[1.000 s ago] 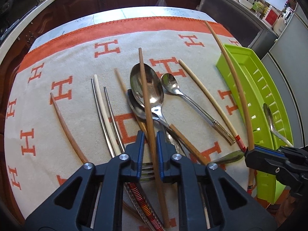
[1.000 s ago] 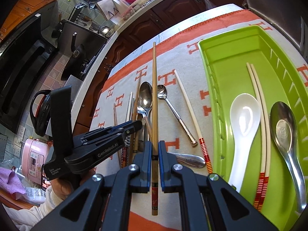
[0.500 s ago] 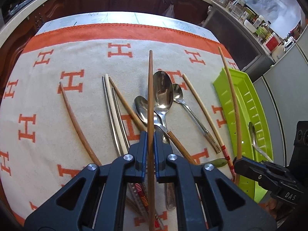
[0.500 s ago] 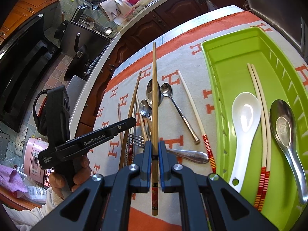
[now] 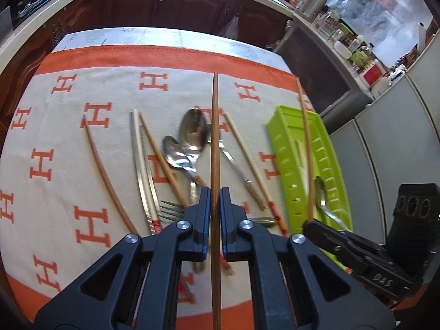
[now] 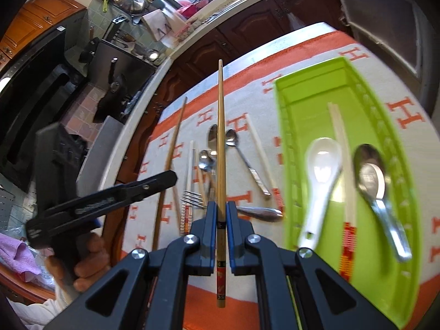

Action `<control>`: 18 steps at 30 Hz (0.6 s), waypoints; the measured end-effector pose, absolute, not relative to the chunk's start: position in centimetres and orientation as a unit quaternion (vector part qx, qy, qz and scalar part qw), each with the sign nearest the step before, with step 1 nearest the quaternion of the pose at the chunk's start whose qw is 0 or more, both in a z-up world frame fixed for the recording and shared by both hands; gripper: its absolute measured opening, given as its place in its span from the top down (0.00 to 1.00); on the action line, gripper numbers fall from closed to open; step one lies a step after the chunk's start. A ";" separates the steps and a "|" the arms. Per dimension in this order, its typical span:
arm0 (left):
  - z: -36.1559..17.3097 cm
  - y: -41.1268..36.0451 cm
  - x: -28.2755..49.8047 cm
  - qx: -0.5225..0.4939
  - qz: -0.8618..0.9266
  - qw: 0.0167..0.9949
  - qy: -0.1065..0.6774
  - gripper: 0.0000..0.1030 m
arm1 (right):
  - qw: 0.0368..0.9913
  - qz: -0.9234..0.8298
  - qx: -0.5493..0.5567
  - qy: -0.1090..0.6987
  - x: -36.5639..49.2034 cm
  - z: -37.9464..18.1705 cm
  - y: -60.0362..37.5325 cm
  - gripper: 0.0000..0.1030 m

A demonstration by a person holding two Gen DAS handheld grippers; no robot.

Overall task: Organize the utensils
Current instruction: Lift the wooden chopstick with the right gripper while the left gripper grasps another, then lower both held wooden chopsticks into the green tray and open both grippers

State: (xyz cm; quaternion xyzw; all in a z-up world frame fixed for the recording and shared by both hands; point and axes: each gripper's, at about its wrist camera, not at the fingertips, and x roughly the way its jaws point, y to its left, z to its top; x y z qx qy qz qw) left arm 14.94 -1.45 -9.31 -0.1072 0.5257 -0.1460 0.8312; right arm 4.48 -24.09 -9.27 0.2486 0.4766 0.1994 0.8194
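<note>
both fingers pinch one chopstick each, brown and bamboo.

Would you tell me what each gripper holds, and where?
Left gripper: brown chopstick, gripped low on its shaft. Right gripper: pale chopstick, gripped near its decorated end.

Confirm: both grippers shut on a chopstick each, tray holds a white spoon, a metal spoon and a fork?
Not the fork. The fork lies on the cloth left of the tray, as the right wrist view shows. The tray holds the white spoon, the metal spoon and a chopstick pair. The left gripper and right gripper are each shut on a chopstick.
</note>
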 end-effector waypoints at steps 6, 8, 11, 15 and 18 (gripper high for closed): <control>-8.0 -6.6 13.7 -0.108 -0.179 0.820 0.533 0.96 | 0.832 0.150 0.234 0.480 3.2 -8.5 -27.4 0.94; -8.0 -8.4 13.5 -0.114 -0.189 0.812 0.540 0.96 | 0.839 0.127 0.218 0.482 3.0 -8.1 -28.4 0.94; -7.9 -11.2 13.0 -0.113 -0.199 0.807 0.544 0.96 | 0.846 0.101 0.197 0.485 2.7 -7.9 -29.8 0.94; -8.0 -14.8 12.5 -0.105 -0.208 0.804 0.547 0.96 | 0.852 0.070 0.165 0.492 2.5 -8.1 -31.0 0.94; -8.7 -16.7 12.3 -0.099 -0.211 0.801 0.552 0.96 | 0.849 0.063 0.151 0.502 2.6 -8.7 -31.1 0.94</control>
